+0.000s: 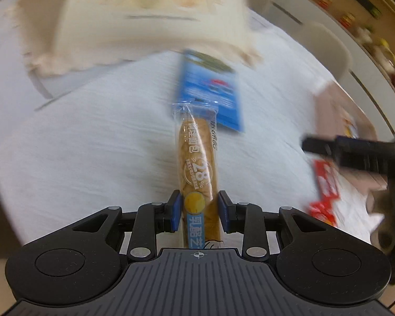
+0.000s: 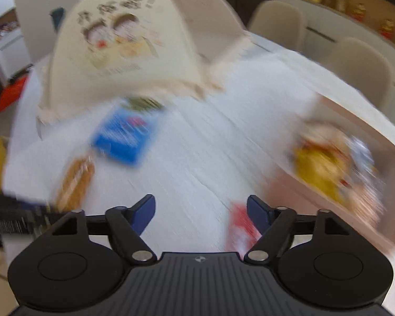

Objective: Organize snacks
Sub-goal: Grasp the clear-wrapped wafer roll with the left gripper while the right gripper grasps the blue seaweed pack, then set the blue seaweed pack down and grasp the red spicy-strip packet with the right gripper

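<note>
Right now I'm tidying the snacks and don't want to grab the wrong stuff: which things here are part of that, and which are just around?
Part of the job:
- bread stick, held in the left tool
- blue packet
- red packet
- pink tray with the yellow snack bag in it
- right tool, open and empty

Just around:
- cream food cover
- chairs

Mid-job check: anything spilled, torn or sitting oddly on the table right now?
Nothing spilled or torn that I can see, though both views are blurred. The left hand-held gripper holds a wrapped bread stick. A blue packet and a red packet lie loose on the white tablecloth, outside the pink tray.
</note>
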{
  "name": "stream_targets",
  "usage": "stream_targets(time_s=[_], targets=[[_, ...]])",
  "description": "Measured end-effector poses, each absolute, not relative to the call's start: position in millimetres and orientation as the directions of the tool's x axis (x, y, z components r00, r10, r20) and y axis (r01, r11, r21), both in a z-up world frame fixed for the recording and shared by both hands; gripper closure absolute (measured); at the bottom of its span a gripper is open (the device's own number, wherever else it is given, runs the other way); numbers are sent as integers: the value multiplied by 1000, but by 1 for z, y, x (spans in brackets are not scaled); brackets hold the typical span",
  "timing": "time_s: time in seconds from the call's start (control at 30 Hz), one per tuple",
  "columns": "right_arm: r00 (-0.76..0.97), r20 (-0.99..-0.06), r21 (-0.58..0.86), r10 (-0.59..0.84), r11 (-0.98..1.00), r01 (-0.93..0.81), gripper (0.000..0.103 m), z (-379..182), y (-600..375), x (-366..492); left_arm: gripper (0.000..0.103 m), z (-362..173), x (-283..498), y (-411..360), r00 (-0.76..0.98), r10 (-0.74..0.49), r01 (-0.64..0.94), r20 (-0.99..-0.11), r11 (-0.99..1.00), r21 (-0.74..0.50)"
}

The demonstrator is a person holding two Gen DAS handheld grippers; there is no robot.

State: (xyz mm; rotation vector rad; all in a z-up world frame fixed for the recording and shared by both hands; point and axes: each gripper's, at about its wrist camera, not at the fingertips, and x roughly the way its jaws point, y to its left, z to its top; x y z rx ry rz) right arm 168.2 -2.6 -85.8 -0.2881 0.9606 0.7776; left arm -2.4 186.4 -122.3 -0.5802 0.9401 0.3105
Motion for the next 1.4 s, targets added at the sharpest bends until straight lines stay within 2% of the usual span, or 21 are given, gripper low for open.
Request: stream_targets(time_s=[0.07, 0.13, 0.2, 0.27, 0.3, 0.33, 0.5, 0.53, 0.57, 0.6, 0.63, 0.67, 0.7, 0.77, 0.9, 1.03, 1.07, 1.1, 1.2, 1.23, 1.4], targets=[[231, -837, 219, 496, 691, -689, 25, -91, 39, 187, 69, -127, -11, 199, 563, 18, -533, -827, 772, -346], [199, -847, 262, 494, 712, -652, 25, -102, 78, 199, 69, -132, -18, 209, 562, 28, -564, -827, 744, -359], [216, -866, 229, 450, 743, -628, 25, -119, 115, 208, 69, -136, -22, 215, 565, 20, -579, -825, 722, -378], [259, -892, 133, 370, 763, -632, 25, -137, 148, 212, 69, -137, -24, 217, 572, 16, -580, -820, 715, -391], [269, -899, 101, 346, 761, -640, 18, -144, 158, 213, 69, -136, -25, 218, 573, 15, -579, -819, 715, -392], [270, -891, 112, 365, 753, -648, 12, -147, 163, 213, 69, -136, -25, 218, 574, 14, -579, -819, 715, -393], [221, -903, 127, 369, 720, -682, 14, -151, 165, 209, 68, -138, -22, 219, 576, -3, -577, -817, 707, -409], [214, -904, 129, 369, 716, -687, 18, -149, 160, 207, 68, -140, -20, 220, 575, -5, -575, -818, 708, -409], [210, -906, 124, 367, 705, -698, 31, -147, 154, 205, 68, -140, -19, 220, 574, -6, -573, -819, 711, -407], [200, -909, 120, 367, 688, -715, 40, -144, 148, 201, 68, -140, -17, 219, 573, -5, -570, -819, 715, -404], [183, -913, 122, 365, 673, -729, 43, -141, 140, 198, 68, -140, -15, 218, 572, -6, -567, -820, 720, -400], [164, -915, 134, 368, 661, -738, 53, -139, 130, 195, 68, -140, -14, 217, 571, -9, -563, -821, 724, -400], [142, -916, 150, 374, 650, -745, 69, -136, 118, 191, 68, -139, -13, 216, 570, -15, -558, -821, 727, -401], [99, -924, 175, 370, 638, -750, 78, -134, 94, 186, 68, -138, -10, 211, 570, -25, -545, -821, 736, -401], [60, -927, 201, 370, 625, -754, 83, -131, 36, 164, 68, -136, -3, 196, 570, -64, -502, -819, 761, -410], [-3, -919, 266, 395, 613, -744, 79, -130, -21, 143, 68, -137, 4, 175, 562, -110, -454, -820, 787, -417], [-3, -917, 269, 398, 613, -743, 74, -129, -34, 137, 68, -138, 6, 170, 557, -121, -443, -821, 794, -417], [5, -922, 256, 388, 619, -742, 61, -129, -44, 130, 68, -139, 8, 165, 552, -130, -432, -824, 800, -416], [87, -925, 190, 370, 647, -738, 38, -126, -75, 112, 68, -141, 12, 151, 541, -148, -401, -828, 820, -409], [121, -925, 164, 361, 663, -730, 34, -124, -85, 105, 68, -142, 14, 147, 539, -156, -393, -827, 823, -411], [303, -906, -13, 295, 696, -718, 32, -131, -114, 72, 67, -145, 22, 135, 541, -183, -360, -821, 832, -422]])
